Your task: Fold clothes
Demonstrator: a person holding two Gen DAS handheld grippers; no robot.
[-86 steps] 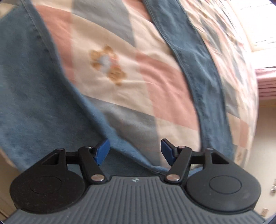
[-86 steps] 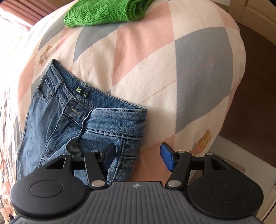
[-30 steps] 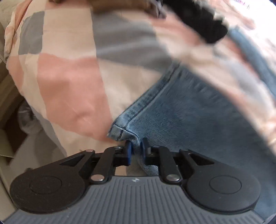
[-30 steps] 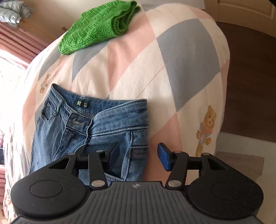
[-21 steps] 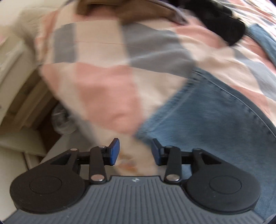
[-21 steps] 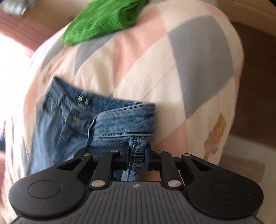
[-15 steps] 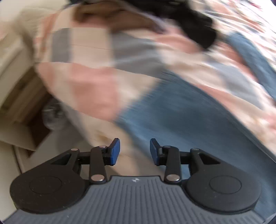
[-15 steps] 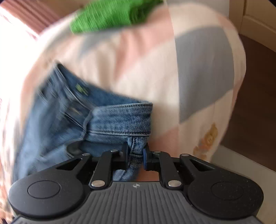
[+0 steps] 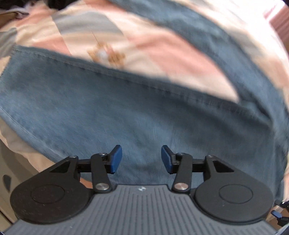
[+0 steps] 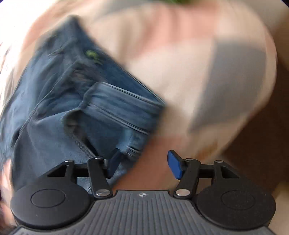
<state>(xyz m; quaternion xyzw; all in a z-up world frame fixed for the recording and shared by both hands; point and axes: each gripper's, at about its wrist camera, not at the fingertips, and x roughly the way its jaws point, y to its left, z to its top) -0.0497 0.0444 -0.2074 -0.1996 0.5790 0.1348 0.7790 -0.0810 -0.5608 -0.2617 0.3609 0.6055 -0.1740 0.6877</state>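
Note:
Blue jeans lie spread on a bed. In the left wrist view one leg of the jeans (image 9: 108,112) fills the middle, and the other leg (image 9: 207,41) runs off to the upper right. My left gripper (image 9: 141,159) hangs open just over the near leg, holding nothing. In the blurred right wrist view the waistband of the jeans (image 10: 115,108) sits rumpled, its corner bunched up. My right gripper (image 10: 143,165) is open; its left fingertip (image 10: 113,162) is at the waistband corner, the right one over the bedspread.
The bedspread (image 9: 162,54) is a pink, grey and cream patchwork with a teddy bear print (image 9: 106,54). Dark clothing (image 9: 36,2) lies at the top left edge. The bed's edge drops to a brown floor (image 10: 267,141) on the right.
My right gripper, shut on the waistband corner half a second ago, has opened and let it go. My left gripper stays open and has swung from the leg's hem over the leg.

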